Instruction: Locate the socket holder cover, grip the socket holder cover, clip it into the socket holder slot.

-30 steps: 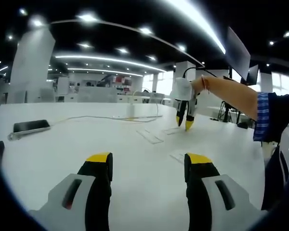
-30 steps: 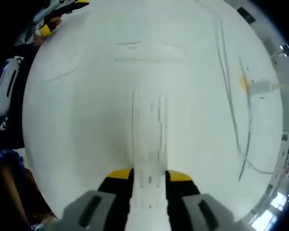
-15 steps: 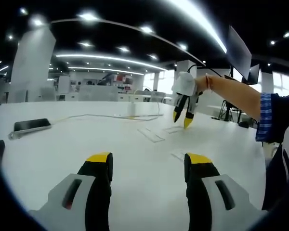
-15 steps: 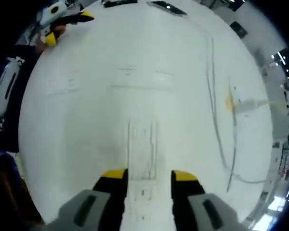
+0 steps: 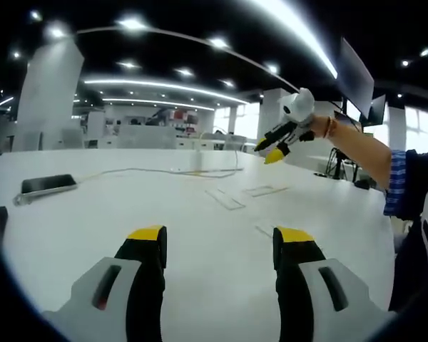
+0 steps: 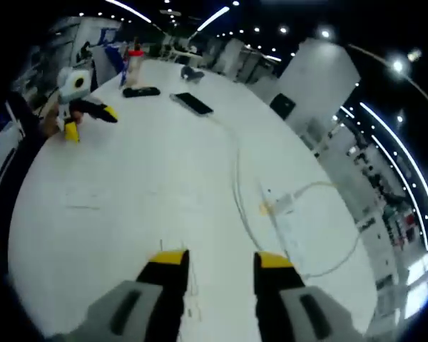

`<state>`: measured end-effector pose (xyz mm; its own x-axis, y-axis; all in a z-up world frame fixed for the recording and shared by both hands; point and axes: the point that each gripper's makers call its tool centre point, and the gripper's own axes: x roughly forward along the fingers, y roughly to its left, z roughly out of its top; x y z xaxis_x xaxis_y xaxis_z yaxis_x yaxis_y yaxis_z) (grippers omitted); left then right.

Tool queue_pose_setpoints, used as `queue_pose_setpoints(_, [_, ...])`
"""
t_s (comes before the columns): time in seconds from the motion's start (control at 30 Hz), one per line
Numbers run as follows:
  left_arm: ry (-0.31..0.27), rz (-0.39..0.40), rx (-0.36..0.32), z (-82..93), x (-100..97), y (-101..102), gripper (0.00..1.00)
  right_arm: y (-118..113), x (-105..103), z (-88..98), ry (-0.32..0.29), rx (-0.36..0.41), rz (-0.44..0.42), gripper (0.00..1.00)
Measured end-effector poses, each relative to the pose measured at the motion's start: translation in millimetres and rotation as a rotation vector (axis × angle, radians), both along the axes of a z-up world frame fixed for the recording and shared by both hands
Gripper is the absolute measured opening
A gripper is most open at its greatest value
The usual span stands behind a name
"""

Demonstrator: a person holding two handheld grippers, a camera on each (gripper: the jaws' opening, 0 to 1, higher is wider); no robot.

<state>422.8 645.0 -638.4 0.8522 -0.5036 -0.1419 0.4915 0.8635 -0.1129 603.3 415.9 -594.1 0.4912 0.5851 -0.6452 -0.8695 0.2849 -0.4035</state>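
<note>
Left gripper (image 5: 217, 242): held low over the white table (image 5: 93, 214), its 2 yellow-tipped jaws parted wide, nothing between them. Right gripper (image 6: 217, 260): jaws likewise apart and empty; in the left gripper view it is seen raised above the table's far side (image 5: 271, 151), tilted, tips pointing left. Socket holder cover (image 5: 223, 199): a clear flat strip lying on the table beyond the left gripper, long axis running away and to the left. A second clear piece (image 5: 264, 190) lies just beside it. A phone (image 5: 46, 186) rests at far left.
</note>
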Motion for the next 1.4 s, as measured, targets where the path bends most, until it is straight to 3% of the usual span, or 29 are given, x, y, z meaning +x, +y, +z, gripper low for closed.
queue_pose_setpoints(0.17, [-0.004,0.008,0.0,1.0,1.6,3.2,0.6,-33.8,12.7,18.6,-0.073,0.134,-0.157,0.36])
queue_pose_setpoints(0.27, [-0.004,0.007,-0.001,1.3,2.4,4.2,0.6,-57.4,17.0,35.5,-0.179,0.221,-0.254,0.31])
queue_pose_setpoints(0.37, [-0.005,0.003,-0.006,2.2,2.4,4.5,0.6,-71.7,8.8,50.7,-0.273,0.341,-0.307,0.3])
queue_pose_setpoints(0.47, [-0.012,0.004,-0.014,4.4,2.7,5.2,0.6,-85.3,1.9,54.0,-0.314,0.423,-0.365,0.29])
queue_pose_setpoints(0.53, [-0.013,0.003,-0.014,4.9,3.0,5.4,0.6,-94.3,-2.9,45.6,-0.299,0.478,-0.412,0.29])
queue_pose_setpoints(0.67, [-0.011,0.003,-0.014,4.6,3.3,5.8,0.6,-106.7,-7.7,19.4,-0.245,0.49,-0.478,0.29])
queue_pose_setpoints(0.8, [-0.002,0.014,-0.009,2.3,4.5,8.1,0.6,-122.3,-6.3,-1.2,-0.23,0.563,-0.576,0.28])
queue_pose_setpoints(0.9, [0.008,0.016,-0.003,0.0,4.6,8.4,0.6,-134.2,-4.8,-18.7,-0.22,0.493,-0.617,0.28])
queue_pose_setpoints(0.97, [0.013,0.017,0.001,-0.9,4.4,8.1,0.6,-139.1,-5.2,-25.2,-0.22,0.492,-0.62,0.28])
queue_pose_setpoints(1.1, [0.022,0.019,0.007,-2.2,3.2,8.1,0.6,-145.5,-8.4,-36.6,-0.165,0.518,-0.636,0.24])
queue_pose_setpoints(1.4, [0.035,0.011,0.01,-2.7,-0.9,4.9,0.6,-148.4,-6.9,-52.4,-0.16,0.453,-0.641,0.18])
